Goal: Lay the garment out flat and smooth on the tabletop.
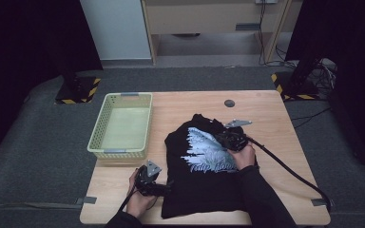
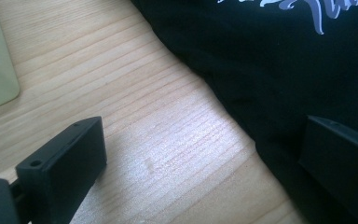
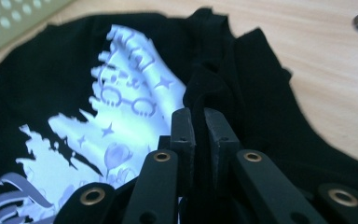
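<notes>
Where the high view looks down, a black shirt lies on the table right of a basket; the right gripper sits on its print, the left gripper at its left edge; along the left gripper's jaws, spread wide, one stands over bare wood, the other over shirt; along the right gripper, both jaws pinch a raised fold of shirt.
</notes>
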Motion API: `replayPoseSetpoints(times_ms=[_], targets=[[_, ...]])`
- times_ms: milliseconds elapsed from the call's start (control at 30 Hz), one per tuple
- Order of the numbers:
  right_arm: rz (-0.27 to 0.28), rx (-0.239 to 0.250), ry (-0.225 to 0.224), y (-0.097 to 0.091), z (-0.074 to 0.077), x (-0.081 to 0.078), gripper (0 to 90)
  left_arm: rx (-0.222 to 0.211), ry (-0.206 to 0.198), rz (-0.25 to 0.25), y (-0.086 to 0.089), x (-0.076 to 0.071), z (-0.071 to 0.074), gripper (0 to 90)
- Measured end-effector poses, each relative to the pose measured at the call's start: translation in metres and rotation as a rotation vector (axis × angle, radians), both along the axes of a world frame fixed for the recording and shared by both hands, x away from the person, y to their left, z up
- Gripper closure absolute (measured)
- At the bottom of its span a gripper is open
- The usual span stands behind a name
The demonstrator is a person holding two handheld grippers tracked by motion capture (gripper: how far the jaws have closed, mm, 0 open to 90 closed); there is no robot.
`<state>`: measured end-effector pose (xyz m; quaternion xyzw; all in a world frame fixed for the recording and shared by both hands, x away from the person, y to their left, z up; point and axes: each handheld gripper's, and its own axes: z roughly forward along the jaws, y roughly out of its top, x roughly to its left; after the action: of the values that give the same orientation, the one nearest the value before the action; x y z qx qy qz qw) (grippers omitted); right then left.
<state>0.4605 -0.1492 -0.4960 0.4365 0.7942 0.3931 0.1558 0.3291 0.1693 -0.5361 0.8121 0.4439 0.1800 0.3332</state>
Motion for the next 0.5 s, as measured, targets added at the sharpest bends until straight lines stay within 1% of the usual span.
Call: replayPoseSetpoints(times_ms=[67,167,300,333,367,400,433,467,500], targets=[[0.018,-0.013,0.003,0.006,-0.008,-0.003,83.0,0.001,0.000,-0.002,0.000,0.000,0.000,0.2],[0.045,-0.025,0.002,0.011,-0.017,-0.007,82.1,0.001,0.000,-0.004,0.000,0.000,0.000,0.2],[0.064,-0.053,-0.007,0.016,-0.027,-0.011,79.7,0.001,0.000,-0.004,0.000,0.000,0.000,0.2],[0.069,-0.060,-0.016,0.017,-0.028,-0.012,78.5,0.002,0.001,-0.005,0.000,0.000,0.000,0.2],[0.071,-0.059,-0.018,0.018,-0.028,-0.012,76.2,0.001,0.001,-0.004,0.000,0.000,0.000,0.2],[0.078,-0.043,-0.006,0.017,-0.026,-0.013,71.2,0.001,0.001,-0.004,0.000,0.000,0.000,0.2],[0.078,-0.043,-0.006,0.017,-0.026,-0.013,71.2,0.001,0.001,-0.004,0.000,0.000,0.000,0.2],[0.081,-0.031,-0.010,0.016,-0.021,-0.014,66.1,0.001,0.000,-0.004,0.000,0.000,0.000,0.2],[0.081,-0.031,-0.010,0.016,-0.021,-0.014,66.1,0.001,0.001,-0.004,0.000,0.000,0.000,0.2]])
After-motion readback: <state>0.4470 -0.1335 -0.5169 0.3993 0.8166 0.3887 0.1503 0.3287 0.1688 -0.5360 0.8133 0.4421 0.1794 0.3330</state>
